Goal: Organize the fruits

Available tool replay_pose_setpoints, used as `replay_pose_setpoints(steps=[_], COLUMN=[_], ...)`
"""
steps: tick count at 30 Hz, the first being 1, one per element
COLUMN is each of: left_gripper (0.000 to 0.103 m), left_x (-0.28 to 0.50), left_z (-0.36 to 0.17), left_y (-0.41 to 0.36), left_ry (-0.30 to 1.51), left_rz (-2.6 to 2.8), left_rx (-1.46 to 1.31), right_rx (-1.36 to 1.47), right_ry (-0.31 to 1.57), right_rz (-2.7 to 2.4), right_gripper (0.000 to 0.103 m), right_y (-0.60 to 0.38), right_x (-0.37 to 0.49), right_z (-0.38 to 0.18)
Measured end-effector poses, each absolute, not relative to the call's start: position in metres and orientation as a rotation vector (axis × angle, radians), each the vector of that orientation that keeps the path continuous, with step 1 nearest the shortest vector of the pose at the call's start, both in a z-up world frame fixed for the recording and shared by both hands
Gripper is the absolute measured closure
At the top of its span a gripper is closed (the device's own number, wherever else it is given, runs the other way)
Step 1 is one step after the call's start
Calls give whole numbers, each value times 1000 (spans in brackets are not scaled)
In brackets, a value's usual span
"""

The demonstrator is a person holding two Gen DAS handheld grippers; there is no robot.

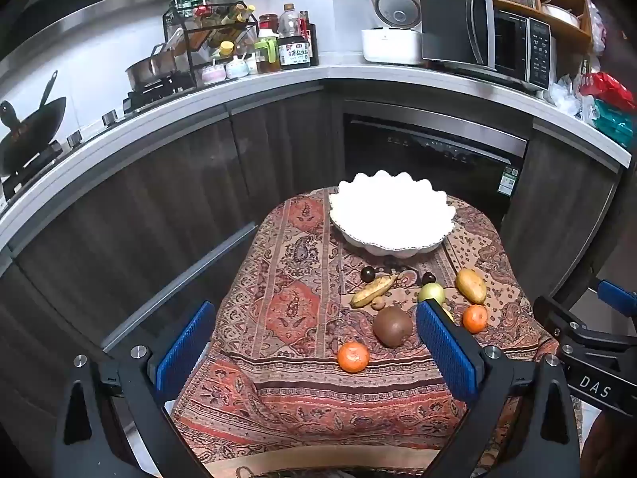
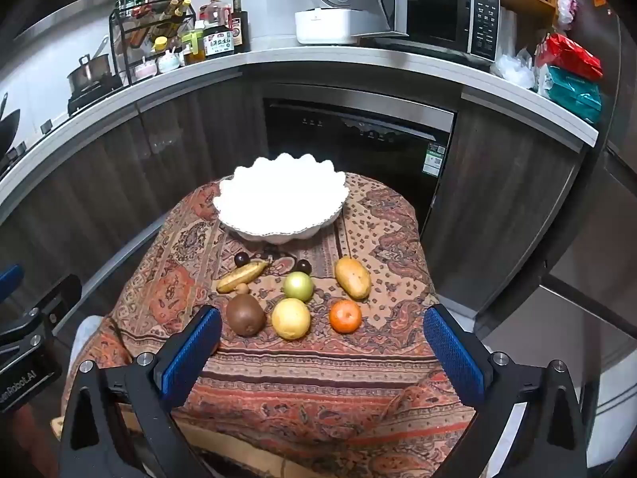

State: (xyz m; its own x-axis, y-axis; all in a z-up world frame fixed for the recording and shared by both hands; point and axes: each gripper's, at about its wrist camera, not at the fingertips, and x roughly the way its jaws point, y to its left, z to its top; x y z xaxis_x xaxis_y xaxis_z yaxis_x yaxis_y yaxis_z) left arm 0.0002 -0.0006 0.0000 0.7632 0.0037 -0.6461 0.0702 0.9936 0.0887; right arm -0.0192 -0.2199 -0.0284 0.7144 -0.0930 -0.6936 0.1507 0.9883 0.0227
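Observation:
An empty white scalloped bowl (image 1: 392,215) (image 2: 280,203) stands at the far end of a small cloth-covered table (image 1: 286,318) (image 2: 318,378). In front of it lie fruits: a banana (image 1: 372,290) (image 2: 242,276), a kiwi (image 1: 392,326) (image 2: 245,314), a green apple (image 1: 431,292) (image 2: 298,286), a mango (image 1: 471,286) (image 2: 352,278), a yellow citrus (image 2: 291,318), two dark plums (image 2: 241,259) (image 2: 304,266) and two tangerines (image 1: 353,356) (image 1: 475,318), one (image 2: 345,316) in the right view. My left gripper (image 1: 316,352) is open above the near left. My right gripper (image 2: 322,354) is open before the fruits.
A kitchen counter (image 1: 278,79) runs behind with a wok (image 1: 32,131), spice rack (image 1: 211,40), bottles, rice cooker (image 1: 392,24) and microwave (image 1: 489,36). A dishwasher (image 1: 434,159) stands right behind the table. Dark cabinets are to the left.

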Motion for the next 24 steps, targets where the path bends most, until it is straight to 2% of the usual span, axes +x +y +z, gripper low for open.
replay_pose_setpoints(steps=[24], left_gripper=[1], left_x=[-6], left_z=[-1], left_y=[-3], left_ry=[711], left_rz=[-48], left_rx=[95], right_rx=[82], right_ry=[749], right_rz=[-131], right_gripper=[1], right_y=[-222], right_x=[-25], right_z=[-24])
